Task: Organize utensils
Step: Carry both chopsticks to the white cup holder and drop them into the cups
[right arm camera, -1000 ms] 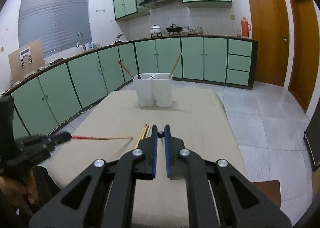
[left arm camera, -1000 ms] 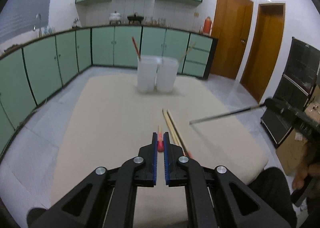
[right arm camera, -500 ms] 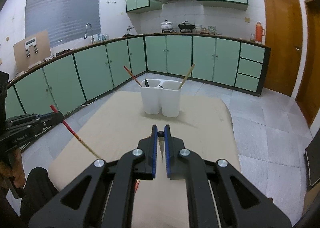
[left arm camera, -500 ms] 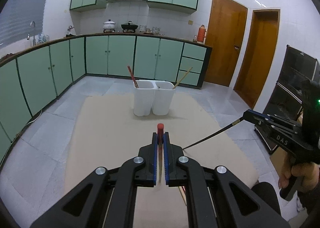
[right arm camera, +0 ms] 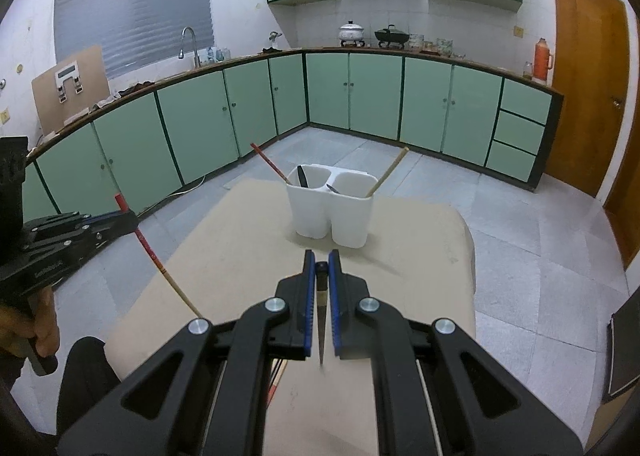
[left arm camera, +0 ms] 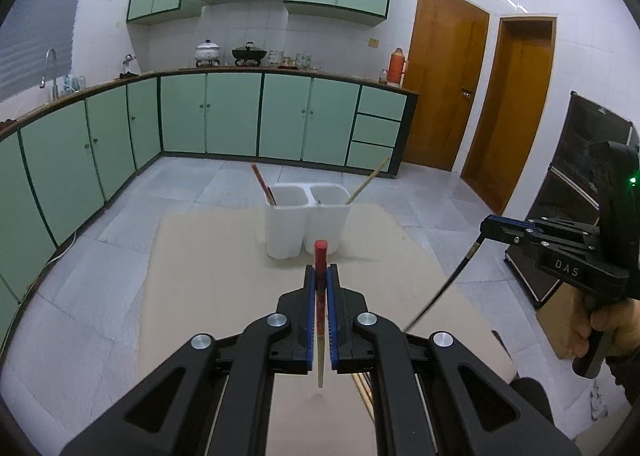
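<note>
Green kitchen cabinets ringed a tan table (left arm camera: 208,280) where a white two-cup holder (right arm camera: 331,212) stood, chopsticks leaning in each cup. Left gripper (left arm camera: 320,280) was clamped on a red-topped chopstick (left arm camera: 320,256), and right gripper (right arm camera: 321,268) was clamped on a dark chopstick (right arm camera: 321,296), both raised above the table.

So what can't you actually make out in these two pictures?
- Loose chopsticks on the table: left wrist view, mostly hidden under the left gripper.
- Lower ends of the utensils in the white holder: both views, hidden by its walls.
- Small dark utensil in its right compartment: right wrist view, too small to identify.
- Counter jars: too small.
</note>
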